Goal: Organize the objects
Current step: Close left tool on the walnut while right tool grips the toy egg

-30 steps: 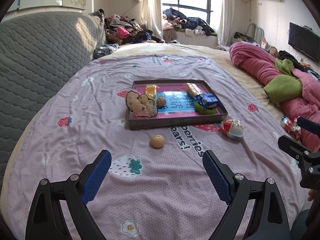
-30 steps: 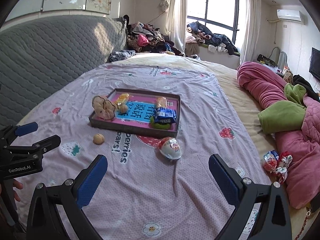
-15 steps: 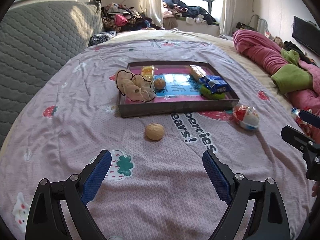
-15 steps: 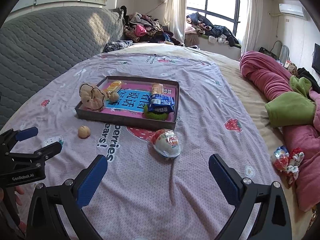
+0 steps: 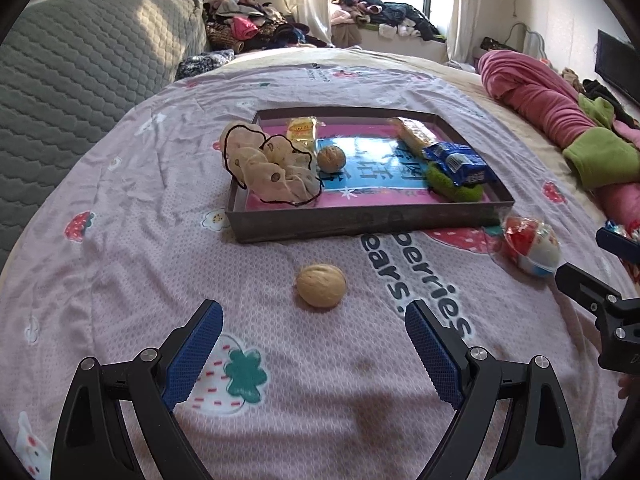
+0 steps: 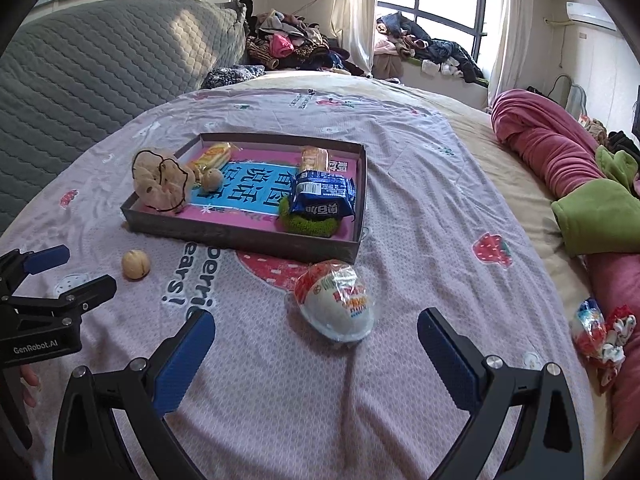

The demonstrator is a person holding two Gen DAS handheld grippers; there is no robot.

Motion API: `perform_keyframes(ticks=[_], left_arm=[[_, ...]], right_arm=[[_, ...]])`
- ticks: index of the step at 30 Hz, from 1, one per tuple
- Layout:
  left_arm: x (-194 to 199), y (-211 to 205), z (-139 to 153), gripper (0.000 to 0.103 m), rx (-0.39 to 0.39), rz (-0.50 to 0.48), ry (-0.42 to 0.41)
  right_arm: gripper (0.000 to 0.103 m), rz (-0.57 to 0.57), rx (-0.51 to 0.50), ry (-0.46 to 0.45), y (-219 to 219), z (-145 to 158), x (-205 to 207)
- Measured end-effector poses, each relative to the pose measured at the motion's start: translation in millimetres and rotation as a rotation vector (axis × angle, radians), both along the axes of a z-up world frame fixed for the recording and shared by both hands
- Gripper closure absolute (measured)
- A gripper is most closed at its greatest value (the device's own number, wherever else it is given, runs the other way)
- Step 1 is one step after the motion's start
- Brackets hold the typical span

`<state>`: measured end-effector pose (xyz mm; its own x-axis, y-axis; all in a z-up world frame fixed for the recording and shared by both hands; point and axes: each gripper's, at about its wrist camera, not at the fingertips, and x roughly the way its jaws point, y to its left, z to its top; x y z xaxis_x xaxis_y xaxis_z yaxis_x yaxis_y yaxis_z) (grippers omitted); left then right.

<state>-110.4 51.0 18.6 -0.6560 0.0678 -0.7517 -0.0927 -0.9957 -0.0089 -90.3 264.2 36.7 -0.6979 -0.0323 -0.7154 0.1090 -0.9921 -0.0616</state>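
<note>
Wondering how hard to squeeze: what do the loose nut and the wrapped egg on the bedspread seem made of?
Walnut: looks like hard, matte tan shell, with wrinkles and a seam. Wrapped egg: glossy crinkled film over a smooth white shell, probably plastic; its contents are hidden.

Bare sheet surrounds walnut; tray stands beyond.

Left gripper and right gripper hang side by side above the bed, angled downward, jaws wide and empty.

left gripper: "GenRobot.AI" | bedsheet: "berries", "ears!" | tray floor: Chinese characters
</note>
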Motion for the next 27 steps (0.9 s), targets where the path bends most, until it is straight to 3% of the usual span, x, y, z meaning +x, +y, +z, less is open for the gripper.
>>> perform_keyframes(ticks=[25,27], left_arm=[[-44.6,-2.7,-32.6,0.01,0.012,0.001,-0.044],[-47.4,-4.5,-35.8,0.01,0.009,0.007,-0.05]], right_arm=[[0.001,0.03,0.028,-0.093,-1.9,-42.4,-54.3],[0.007,0.035,0.034,-0.093,-3.9,-43.8,-55.5]])
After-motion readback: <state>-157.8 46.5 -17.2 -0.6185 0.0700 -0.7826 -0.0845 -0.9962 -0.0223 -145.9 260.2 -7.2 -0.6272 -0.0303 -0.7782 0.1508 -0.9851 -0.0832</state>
